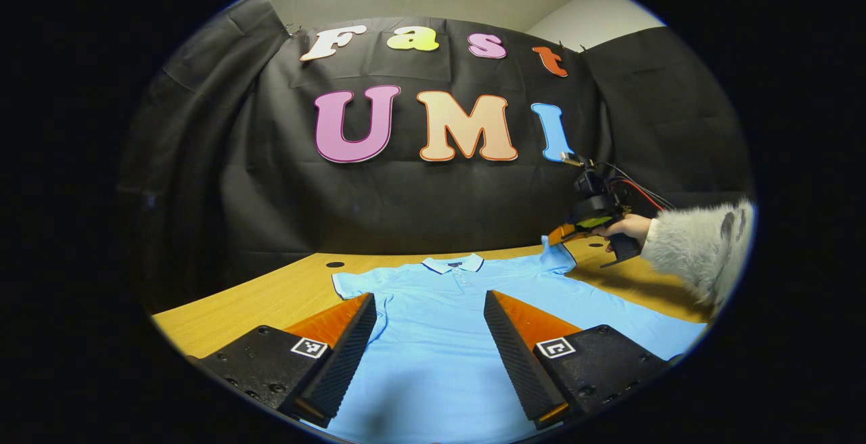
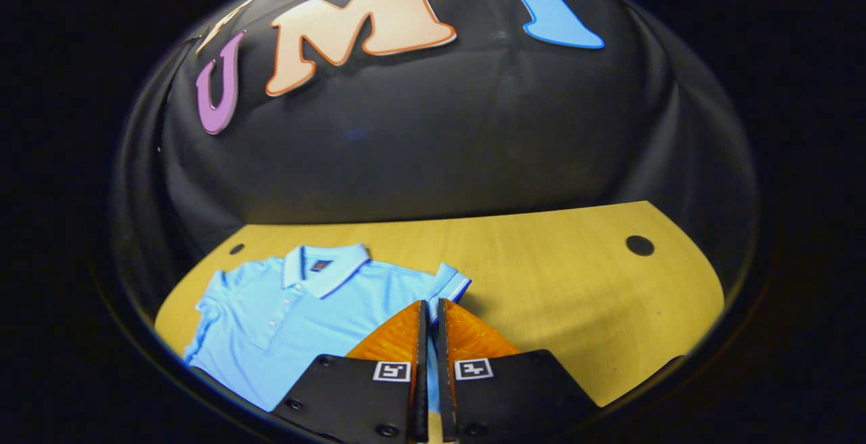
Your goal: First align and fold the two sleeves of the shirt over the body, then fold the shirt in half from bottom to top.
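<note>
Left gripper view: one light-blue polo shirt (image 1: 440, 315), laid flat and face up on a wooden table (image 1: 223, 315), collar (image 1: 452, 264) toward the booth's wall, body reaching under the camera. Left gripper (image 1: 429, 315): fingers set wide apart, poised above the chest of the shirt, holding nothing. Left-hand sleeve as seen here (image 1: 352, 285): spread out flat on the table, unfolded. Right gripper (image 1: 565, 233), held in a hand (image 1: 629, 227) with a fuzzy grey cuff (image 1: 700, 248): at the far sleeve (image 1: 556, 254), whose edge stands raised off the table. Right gripper view: right gripper's fingers (image 2: 406, 336) drawn nearly together with a thin strip of blue cloth between them, which reads as a pinch on that sleeve (image 2: 450, 281) near its striped cuff. Progress, by judgement: first sleeve fold only at the grasp-and-lift stage; neither sleeve lies over the body. Outstanding: both sleeve folds, then the bottom-to-top half fold.
</note>
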Demonstrator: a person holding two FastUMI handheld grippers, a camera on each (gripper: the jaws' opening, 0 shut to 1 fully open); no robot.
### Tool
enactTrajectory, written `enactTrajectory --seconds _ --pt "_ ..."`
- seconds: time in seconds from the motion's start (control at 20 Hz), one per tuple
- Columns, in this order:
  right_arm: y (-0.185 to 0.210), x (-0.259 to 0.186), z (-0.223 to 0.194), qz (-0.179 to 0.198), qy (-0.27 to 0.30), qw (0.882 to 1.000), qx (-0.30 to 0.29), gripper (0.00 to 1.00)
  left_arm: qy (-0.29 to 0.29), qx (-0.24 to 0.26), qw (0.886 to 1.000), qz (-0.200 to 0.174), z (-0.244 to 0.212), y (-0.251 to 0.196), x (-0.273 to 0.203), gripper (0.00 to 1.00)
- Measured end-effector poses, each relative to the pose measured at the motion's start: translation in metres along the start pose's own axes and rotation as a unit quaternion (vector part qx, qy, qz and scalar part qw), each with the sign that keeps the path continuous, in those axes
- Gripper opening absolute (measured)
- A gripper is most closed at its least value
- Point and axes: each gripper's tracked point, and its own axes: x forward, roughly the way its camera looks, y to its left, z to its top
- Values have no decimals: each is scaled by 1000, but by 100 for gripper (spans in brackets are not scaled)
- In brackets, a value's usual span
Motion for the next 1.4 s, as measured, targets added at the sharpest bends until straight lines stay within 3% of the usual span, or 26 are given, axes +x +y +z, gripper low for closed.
enactTrajectory --seconds 0.25,0.55,0.65,0.7,0.8,0.9,1.0,1.05,1.2,1.25,1.4 --pt "72 6 -20 76 16 997 19 9 0 0 1000 0 0 0 0 95" --pt "112 19 -46 116 48 991 44 10 0 -1 1000 0 0 0 1 96" --pt "121 18 -49 134 53 988 57 23 0 -1 1000 0 0 0 0 96" --pt "124 16 -50 140 56 987 60 58 0 -1 1000 0 0 0 0 95" --pt "127 10 -52 149 62 985 56 65 0 -2 1000 6 -1 2 0 95" --pt "129 -1 -52 152 63 986 36 97 0 -3 1000 11 0 3 1 95" --pt "133 -25 -55 162 66 984 32 93 -1 -3 1000 8 0 2 0 95" --pt "138 -40 -55 173 64 982 36 97 -2 -3 1000 2 1 0 1 95" --pt "138 -89 -53 195 38 980 30 98 7 -4 1000 -7 -2 0 5 95" --pt "131 -104 -54 194 26 980 22 94 18 -6 1000 -9 -5 2 8 95" --pt "113 -152 -59 188 0 982 5 97 43 -14 999 -9 -11 14 11 95"
